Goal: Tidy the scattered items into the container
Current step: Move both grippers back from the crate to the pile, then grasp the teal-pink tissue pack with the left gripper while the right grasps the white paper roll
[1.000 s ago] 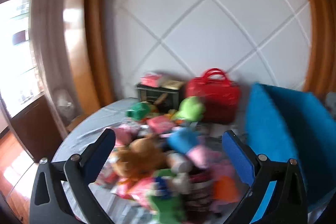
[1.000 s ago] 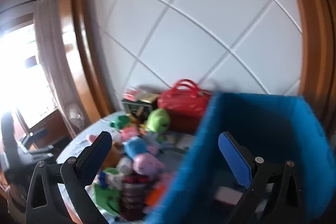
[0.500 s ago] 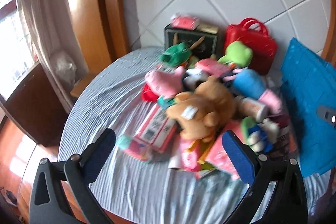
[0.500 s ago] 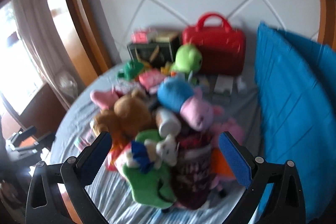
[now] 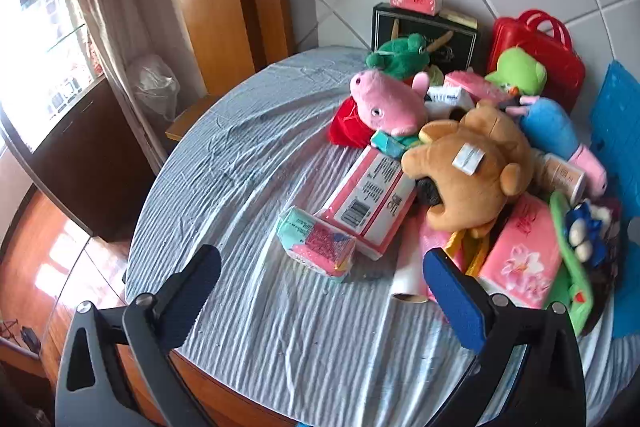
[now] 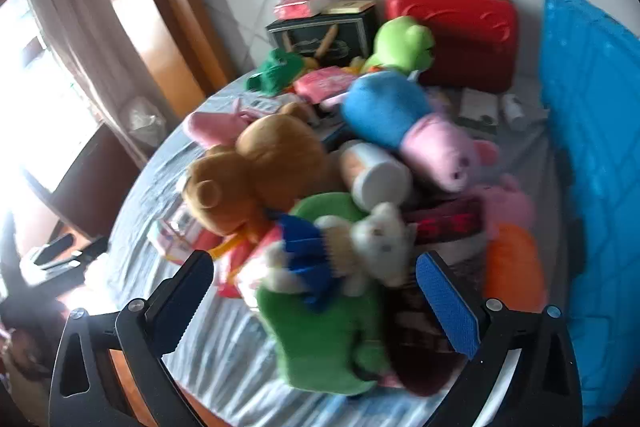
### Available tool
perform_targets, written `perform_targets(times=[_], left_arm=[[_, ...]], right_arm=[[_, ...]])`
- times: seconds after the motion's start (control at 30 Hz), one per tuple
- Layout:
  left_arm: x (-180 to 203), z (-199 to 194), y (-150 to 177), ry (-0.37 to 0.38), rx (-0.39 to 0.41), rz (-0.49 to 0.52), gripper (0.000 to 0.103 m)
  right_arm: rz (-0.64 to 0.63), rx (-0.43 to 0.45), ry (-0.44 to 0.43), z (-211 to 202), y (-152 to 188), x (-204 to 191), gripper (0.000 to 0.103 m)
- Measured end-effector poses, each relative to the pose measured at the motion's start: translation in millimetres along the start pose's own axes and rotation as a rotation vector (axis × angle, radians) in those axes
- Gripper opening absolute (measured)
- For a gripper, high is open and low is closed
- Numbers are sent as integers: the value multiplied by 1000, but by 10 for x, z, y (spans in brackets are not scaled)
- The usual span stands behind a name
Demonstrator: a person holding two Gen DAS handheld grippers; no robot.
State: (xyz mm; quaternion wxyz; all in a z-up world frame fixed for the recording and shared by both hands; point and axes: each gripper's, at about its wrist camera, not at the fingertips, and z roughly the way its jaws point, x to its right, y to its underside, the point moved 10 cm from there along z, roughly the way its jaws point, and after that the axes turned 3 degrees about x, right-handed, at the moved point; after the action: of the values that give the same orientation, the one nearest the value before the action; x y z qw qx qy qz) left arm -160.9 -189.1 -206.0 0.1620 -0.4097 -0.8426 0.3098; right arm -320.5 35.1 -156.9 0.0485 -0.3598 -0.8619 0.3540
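Observation:
A heap of soft toys and packets lies on a round table with a striped blue-grey cloth (image 5: 248, 155). A brown teddy bear (image 5: 468, 163) (image 6: 260, 171) tops it, beside a pink pig plush (image 5: 384, 103) and a blue-and-pink plush (image 6: 404, 119). A small teal-and-pink packet (image 5: 316, 243) lies nearest my left gripper (image 5: 320, 303), which is open above the cloth and holds nothing. My right gripper (image 6: 314, 307) is open over a green item with a small white-and-blue plush (image 6: 352, 247) on it. The blue fabric container (image 6: 592, 131) stands at the right.
A red handbag (image 6: 460, 27) and a dark box (image 6: 320, 35) stand against the white tiled wall behind the heap. A pink-and-white box (image 5: 372, 203) and a pink tissue pack (image 5: 520, 255) lie in the pile. The table's near edge drops to a wooden floor (image 5: 64, 259) at left.
Both cameras have tilted down from the wall toward the table. The left gripper has moved closer over the cloth's near side; the right has swung from the blue container to over the heap.

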Motion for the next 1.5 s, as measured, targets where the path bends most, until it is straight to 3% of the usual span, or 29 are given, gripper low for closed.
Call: perform_targets(times=[0.2,0.3,0.47,0.6,0.73,0.87,1.0,1.13,1.27,1.5], left_arm=[[-46,594,47,77,-65,94,103],[-54,967,132,129,-105,162,103],[-85,1406,294,234,-153,238,103],[33,1505,372,315,-164,301,103],[84,1553,496,320,-158,356,103],[77,1679,545,304,-145,369,86],[34,1740,512,344,-139,338,86],[-3,1789,466,312,-104,352,85],[-25,1851,476,326,-105,333,84],[-59,2001,529,340,-116,302,84]], right_arm=[[-1,11,57,167,6,-347,100],[39,11,106,302,79,-480,92],[167,-9,175,554,442,-773,84],[247,-80,187,828,856,-1025,80],[280,-136,188,1157,1139,-1182,66],[328,-159,197,1592,1330,-1196,63],[339,-111,218,1834,1281,-1181,63],[341,-84,241,2016,1205,-1152,61],[286,-60,264,2115,1145,-1200,46],[193,-51,314,2150,1159,-1256,48]])
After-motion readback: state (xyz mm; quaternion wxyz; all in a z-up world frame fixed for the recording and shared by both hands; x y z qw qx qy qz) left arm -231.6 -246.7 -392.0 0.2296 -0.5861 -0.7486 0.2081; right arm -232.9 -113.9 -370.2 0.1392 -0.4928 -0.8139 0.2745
